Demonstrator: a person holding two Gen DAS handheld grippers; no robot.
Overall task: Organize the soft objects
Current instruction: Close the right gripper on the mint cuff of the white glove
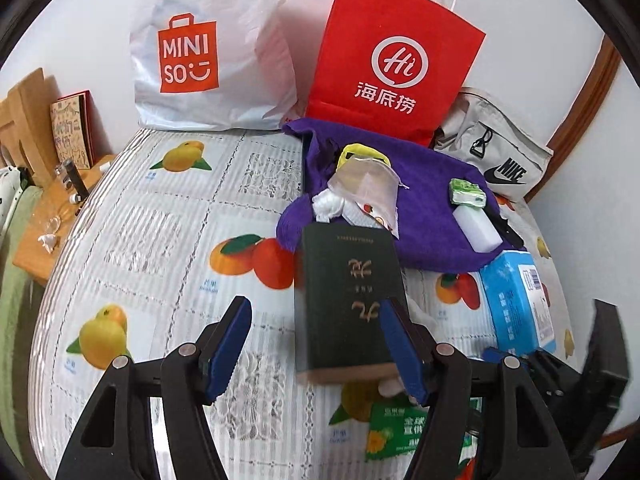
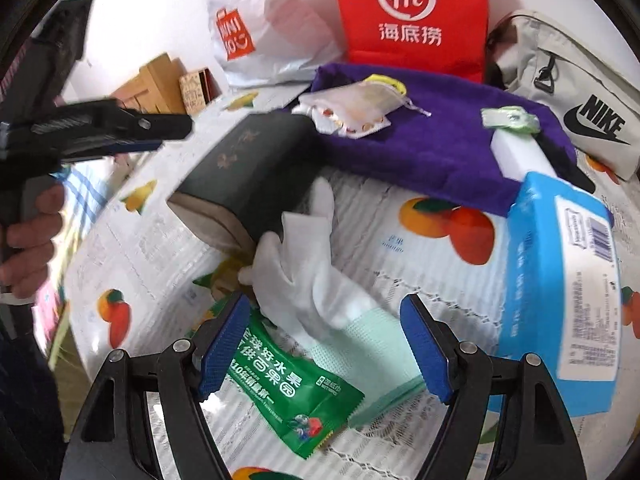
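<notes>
A dark green book (image 1: 348, 300) lies tilted on the fruit-print tablecloth (image 1: 160, 240), its near end propped on a white glove. My left gripper (image 1: 320, 350) is open, its right pad beside the book's right edge. In the right wrist view my right gripper (image 2: 326, 346) is open around the glove's (image 2: 316, 292) mint-green cuff; the glove's fingers lie under the book (image 2: 248, 172). A green snack packet (image 2: 296, 396) lies under the left pad. A purple towel (image 2: 432, 140) behind holds a small drawstring pouch (image 2: 356, 106), a white sponge block (image 2: 520, 152) and a small green packet (image 2: 510, 118).
A blue tissue pack (image 2: 560, 280) lies at the right. A white MINISO bag (image 1: 208, 52), a red paper bag (image 1: 392, 64) and a grey Nike bag (image 1: 496, 148) stand along the back wall. A wooden side table (image 1: 52, 208) with small items sits left of the table edge.
</notes>
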